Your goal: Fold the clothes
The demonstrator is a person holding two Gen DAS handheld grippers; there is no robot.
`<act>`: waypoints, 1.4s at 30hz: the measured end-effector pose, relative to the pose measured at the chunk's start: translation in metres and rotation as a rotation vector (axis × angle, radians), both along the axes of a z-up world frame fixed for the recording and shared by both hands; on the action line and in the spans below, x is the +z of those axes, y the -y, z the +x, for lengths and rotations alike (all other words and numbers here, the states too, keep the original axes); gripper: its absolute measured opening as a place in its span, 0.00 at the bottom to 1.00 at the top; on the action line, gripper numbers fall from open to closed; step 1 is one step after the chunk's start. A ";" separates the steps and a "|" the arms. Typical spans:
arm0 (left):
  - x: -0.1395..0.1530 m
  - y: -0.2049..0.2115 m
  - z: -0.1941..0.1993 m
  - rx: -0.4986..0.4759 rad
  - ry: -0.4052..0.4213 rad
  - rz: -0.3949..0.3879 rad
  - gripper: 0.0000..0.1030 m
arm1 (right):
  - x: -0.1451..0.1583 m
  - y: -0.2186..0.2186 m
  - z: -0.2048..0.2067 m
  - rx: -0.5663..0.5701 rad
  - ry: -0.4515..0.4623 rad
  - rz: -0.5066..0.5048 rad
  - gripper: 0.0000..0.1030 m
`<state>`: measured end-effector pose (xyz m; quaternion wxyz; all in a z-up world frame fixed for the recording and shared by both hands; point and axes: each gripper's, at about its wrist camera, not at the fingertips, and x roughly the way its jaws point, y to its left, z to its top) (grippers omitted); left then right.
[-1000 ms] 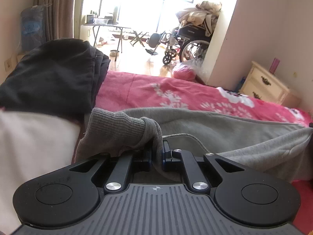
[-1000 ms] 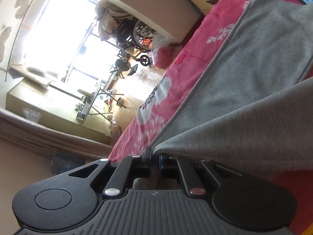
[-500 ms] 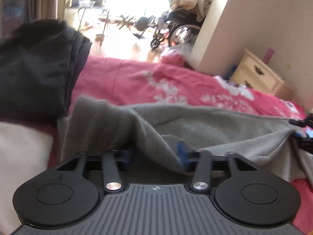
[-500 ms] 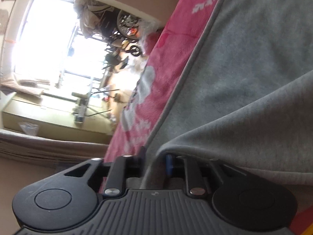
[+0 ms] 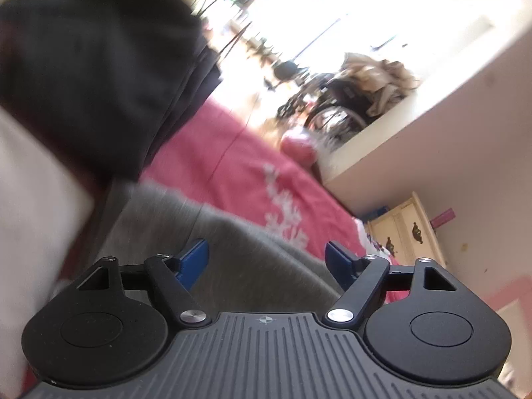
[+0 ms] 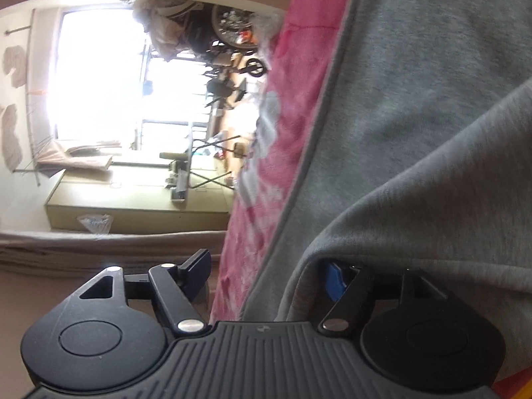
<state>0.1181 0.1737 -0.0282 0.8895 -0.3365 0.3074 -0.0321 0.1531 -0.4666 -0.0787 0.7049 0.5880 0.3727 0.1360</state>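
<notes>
A grey sweatshirt [image 5: 232,239] lies spread on the pink flowered bedspread [image 5: 239,179]. My left gripper [image 5: 266,259] stands open just above the grey cloth, with only the cloth lying flat beneath its blue pads [image 5: 194,259]. In the right wrist view the same grey sweatshirt [image 6: 415,133] fills the right side, folded over itself. My right gripper [image 6: 266,276] is open too; a fold of the grey cloth drapes over its right finger and partly hides the blue pad [image 6: 334,281].
A stack of black clothes [image 5: 93,66] sits on white bedding [image 5: 30,199] at the left. A cream nightstand [image 5: 405,232] stands beyond the bed's far right. A wheelchair [image 5: 335,106] piled with cloth and a folding table [image 6: 199,166] stand by the bright window.
Both grippers went from shut on the grey sweatshirt to open and let it drop. The left view has tilted and swung, now blurred. The right gripper sank closer to the cloth.
</notes>
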 end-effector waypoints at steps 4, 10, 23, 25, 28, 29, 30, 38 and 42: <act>0.002 -0.004 -0.004 0.019 -0.031 -0.017 0.85 | 0.003 0.000 0.004 -0.004 -0.012 0.023 0.83; 0.012 0.001 -0.039 -0.023 -0.051 0.004 0.85 | 0.013 -0.014 -0.016 0.057 -0.036 0.020 0.89; -0.045 0.031 -0.121 -0.082 -0.281 0.099 0.88 | -0.026 -0.076 -0.110 0.279 -0.227 0.105 0.89; -0.052 0.029 -0.114 -0.034 -0.261 0.112 0.88 | -0.039 -0.080 -0.106 0.259 -0.240 0.115 0.83; -0.058 0.024 -0.100 0.043 -0.206 0.116 0.89 | -0.050 -0.082 -0.093 0.218 -0.233 0.132 0.82; -0.059 0.022 -0.095 0.064 -0.191 0.112 0.89 | -0.050 -0.081 -0.087 0.205 -0.226 0.139 0.81; -0.060 0.019 -0.090 0.084 -0.176 0.106 0.89 | -0.050 -0.081 -0.081 0.190 -0.218 0.142 0.79; -0.069 0.008 -0.069 0.248 -0.114 0.100 0.72 | -0.071 -0.077 -0.043 0.035 -0.203 0.230 0.63; -0.066 0.012 -0.062 0.284 -0.109 0.137 0.55 | -0.072 -0.079 -0.027 0.015 -0.178 0.184 0.38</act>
